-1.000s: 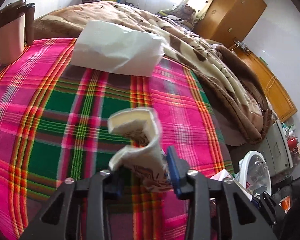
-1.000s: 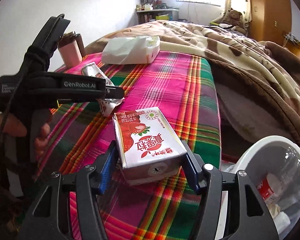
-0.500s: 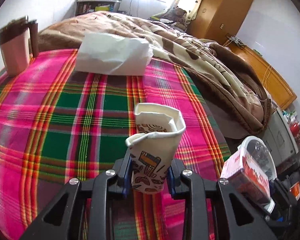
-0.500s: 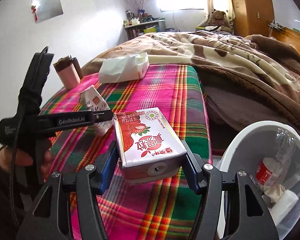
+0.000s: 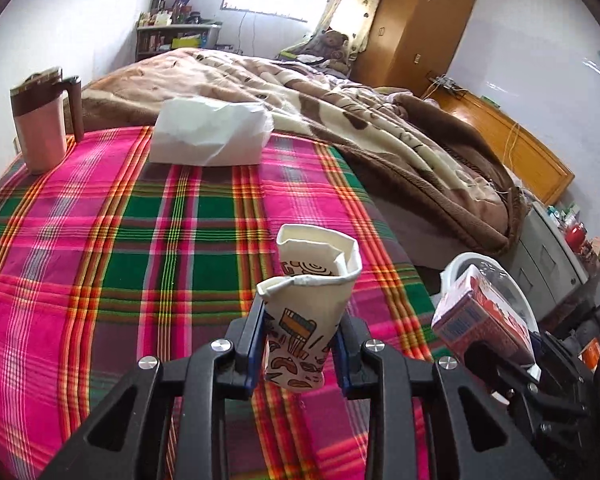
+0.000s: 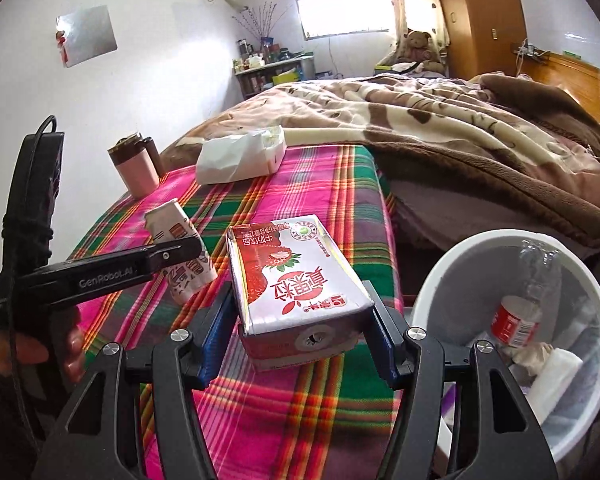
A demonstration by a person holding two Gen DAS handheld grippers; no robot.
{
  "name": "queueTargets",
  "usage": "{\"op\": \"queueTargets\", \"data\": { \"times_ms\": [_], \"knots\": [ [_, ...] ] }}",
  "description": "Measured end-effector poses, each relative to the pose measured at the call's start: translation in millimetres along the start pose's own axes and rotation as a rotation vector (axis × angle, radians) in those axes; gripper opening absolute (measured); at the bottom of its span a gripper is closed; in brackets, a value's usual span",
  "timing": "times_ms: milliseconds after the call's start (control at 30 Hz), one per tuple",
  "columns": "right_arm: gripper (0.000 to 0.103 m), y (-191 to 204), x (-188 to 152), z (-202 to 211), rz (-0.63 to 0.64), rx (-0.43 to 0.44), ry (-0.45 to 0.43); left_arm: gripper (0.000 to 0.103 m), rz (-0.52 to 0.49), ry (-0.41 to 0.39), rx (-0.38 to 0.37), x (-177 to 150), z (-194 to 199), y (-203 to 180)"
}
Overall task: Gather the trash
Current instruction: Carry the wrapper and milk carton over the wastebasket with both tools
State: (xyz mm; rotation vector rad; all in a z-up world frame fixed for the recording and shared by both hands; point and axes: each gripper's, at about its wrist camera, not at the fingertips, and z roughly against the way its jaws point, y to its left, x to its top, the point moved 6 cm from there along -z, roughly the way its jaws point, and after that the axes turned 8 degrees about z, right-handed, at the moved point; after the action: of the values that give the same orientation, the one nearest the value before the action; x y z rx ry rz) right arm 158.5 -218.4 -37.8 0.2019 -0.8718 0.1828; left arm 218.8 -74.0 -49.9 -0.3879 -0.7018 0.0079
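Both claws are loaded: the left claw (image 5: 300, 344) is clenched on a crushed, patterned paper cup (image 5: 310, 316), lifted clear of the plaid-clothed table (image 5: 140, 240). The right claw (image 6: 298, 332) grips a red-and-white drink carton (image 6: 296, 276). Just beyond sits the round white plastic bin (image 6: 428, 280) holding a bottle. This looks like the carry step; next, each piece must go over the rim before release.

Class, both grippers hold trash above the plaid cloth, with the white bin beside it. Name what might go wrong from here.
1. The crushed paper cup is gripped low by the left gripper; its soft wall might buckle and slip.
2. The red-and-white drink carton juts far past the right gripper; it could tip out before reaching the white bin.
3. The bin's opening looks narrow for two drops together; either piece could miss.
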Motion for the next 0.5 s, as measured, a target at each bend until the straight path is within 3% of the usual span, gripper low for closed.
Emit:
{"op": "queueTargets", "data": {
  "times_ms": [500],
  "knots": [
    [0.061,-33.1,-8.6,38.3,-0.067,-0.089,-0.063,0.030,-0.118,-0.049,-0.075,-15.5,30.0,-61.0]
  ]
}}
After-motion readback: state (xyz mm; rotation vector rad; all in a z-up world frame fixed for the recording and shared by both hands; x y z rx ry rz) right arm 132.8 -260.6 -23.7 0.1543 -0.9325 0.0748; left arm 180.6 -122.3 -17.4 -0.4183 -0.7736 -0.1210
